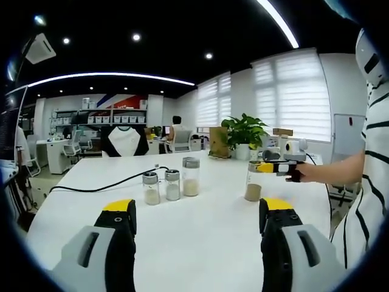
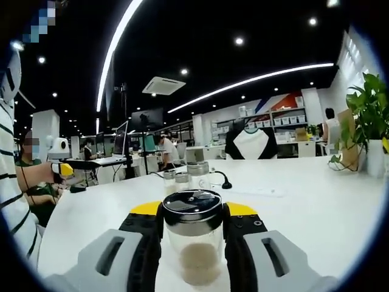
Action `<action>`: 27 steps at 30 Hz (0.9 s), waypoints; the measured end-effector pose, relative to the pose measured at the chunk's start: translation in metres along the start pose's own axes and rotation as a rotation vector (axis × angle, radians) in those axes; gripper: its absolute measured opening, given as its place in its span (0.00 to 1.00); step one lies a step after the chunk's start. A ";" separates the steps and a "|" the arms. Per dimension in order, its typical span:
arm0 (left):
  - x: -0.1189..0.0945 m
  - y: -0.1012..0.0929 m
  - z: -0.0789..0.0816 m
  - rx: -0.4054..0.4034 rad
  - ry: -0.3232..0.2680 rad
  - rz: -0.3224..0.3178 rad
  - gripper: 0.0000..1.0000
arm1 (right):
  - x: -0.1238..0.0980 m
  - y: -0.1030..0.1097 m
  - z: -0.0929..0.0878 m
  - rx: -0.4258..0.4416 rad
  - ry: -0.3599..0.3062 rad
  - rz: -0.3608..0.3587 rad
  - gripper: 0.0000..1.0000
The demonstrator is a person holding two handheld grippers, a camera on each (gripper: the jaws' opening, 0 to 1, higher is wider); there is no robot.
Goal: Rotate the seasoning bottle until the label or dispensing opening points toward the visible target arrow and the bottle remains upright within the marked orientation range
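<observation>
From my right gripper view, the right gripper [image 2: 193, 240] has its two jaws closed in on the seasoning bottle [image 2: 192, 237], one yellow-tipped jaw against each side of the glass just under the dark metal cap [image 2: 191, 204]. The bottle stands upright between them, centred in the gap, with a low layer of pale powder at its bottom, and it rests on the white table [image 2: 304, 201]. Beyond it, further along the table, I see two more jars [image 2: 188, 175] close together and a black cable [image 2: 222, 179] curling past them. From my left gripper view, the left gripper [image 1: 197, 237] hangs over bare table with its jaws spread wide and nothing between them. In that view the held bottle [image 1: 254, 181] sits well ahead and to the right, with the right gripper [image 1: 276, 167] clamped at its upper part and a gloved hand [image 1: 296, 174] behind it. Three other jars [image 1: 172, 184] stand in a loose row to the left of centre, well apart from the held one, the tallest [image 1: 191, 176] on the right end. A potted plant [image 1: 244, 135] stands at the far edge of the table. I can't make out any label, dispensing opening or arrow mark from either view.
</observation>
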State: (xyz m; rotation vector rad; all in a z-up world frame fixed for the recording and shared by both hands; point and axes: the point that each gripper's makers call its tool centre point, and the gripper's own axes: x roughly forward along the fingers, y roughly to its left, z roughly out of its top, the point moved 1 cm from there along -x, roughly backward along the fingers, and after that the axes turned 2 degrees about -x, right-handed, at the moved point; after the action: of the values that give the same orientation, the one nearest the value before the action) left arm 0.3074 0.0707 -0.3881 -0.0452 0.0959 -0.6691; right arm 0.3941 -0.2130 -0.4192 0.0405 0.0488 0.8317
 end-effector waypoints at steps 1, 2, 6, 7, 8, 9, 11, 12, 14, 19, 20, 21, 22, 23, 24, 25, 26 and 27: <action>0.000 0.000 0.000 0.001 0.000 0.000 0.88 | 0.000 0.000 0.000 -0.001 0.002 0.010 0.37; 0.000 0.000 0.001 0.001 -0.001 0.000 0.88 | 0.001 0.000 0.000 -0.007 0.002 0.021 0.37; 0.000 0.001 0.002 0.005 -0.001 -0.001 0.88 | 0.000 0.001 0.000 -0.006 -0.002 0.055 0.37; 0.000 0.001 0.003 0.006 -0.001 -0.002 0.88 | 0.000 0.001 0.000 -0.005 -0.002 0.058 0.37; 0.000 0.000 0.003 0.008 0.000 -0.003 0.88 | 0.000 0.002 0.000 -0.003 -0.002 0.058 0.37; 0.000 0.000 0.003 0.010 0.001 -0.004 0.88 | 0.000 0.002 0.000 0.001 -0.001 0.054 0.38; 0.000 0.000 0.004 0.012 0.000 -0.002 0.88 | -0.001 0.002 0.000 0.067 0.008 0.031 0.39; 0.000 0.000 0.004 0.010 -0.002 -0.002 0.88 | -0.001 0.002 0.002 0.103 -0.007 0.024 0.41; 0.000 0.001 0.003 0.005 -0.004 -0.001 0.88 | -0.003 -0.001 0.012 0.119 -0.057 -0.018 0.50; 0.002 -0.002 0.000 0.001 -0.001 -0.007 0.88 | -0.004 0.000 0.019 0.092 -0.050 -0.117 0.55; 0.002 -0.002 0.000 0.000 -0.001 -0.007 0.88 | -0.004 0.001 0.019 0.089 -0.043 -0.132 0.54; 0.002 -0.002 -0.001 -0.001 0.000 -0.008 0.88 | -0.004 -0.001 0.018 0.064 -0.026 -0.177 0.53; 0.002 -0.003 -0.001 -0.002 0.000 -0.008 0.88 | -0.005 -0.002 0.017 0.064 -0.022 -0.204 0.51; 0.003 -0.003 -0.002 -0.004 -0.001 -0.010 0.88 | -0.005 -0.003 0.017 0.070 -0.021 -0.219 0.50; 0.003 -0.004 -0.003 -0.005 0.000 -0.011 0.88 | -0.006 -0.005 0.017 0.078 -0.023 -0.266 0.49; 0.003 -0.004 -0.003 -0.005 0.000 -0.011 0.88 | -0.007 -0.006 0.017 0.085 -0.024 -0.281 0.48; 0.003 -0.004 -0.003 -0.007 -0.001 -0.012 0.88 | -0.006 -0.003 0.018 0.080 -0.028 -0.290 0.48; 0.003 -0.004 -0.003 -0.008 -0.001 -0.012 0.88 | -0.006 -0.001 0.019 0.080 -0.033 -0.293 0.48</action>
State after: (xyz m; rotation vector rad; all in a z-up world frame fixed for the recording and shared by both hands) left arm 0.3072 0.0653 -0.3914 -0.0538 0.0979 -0.6805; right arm 0.3924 -0.2183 -0.4003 0.1196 0.0550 0.5353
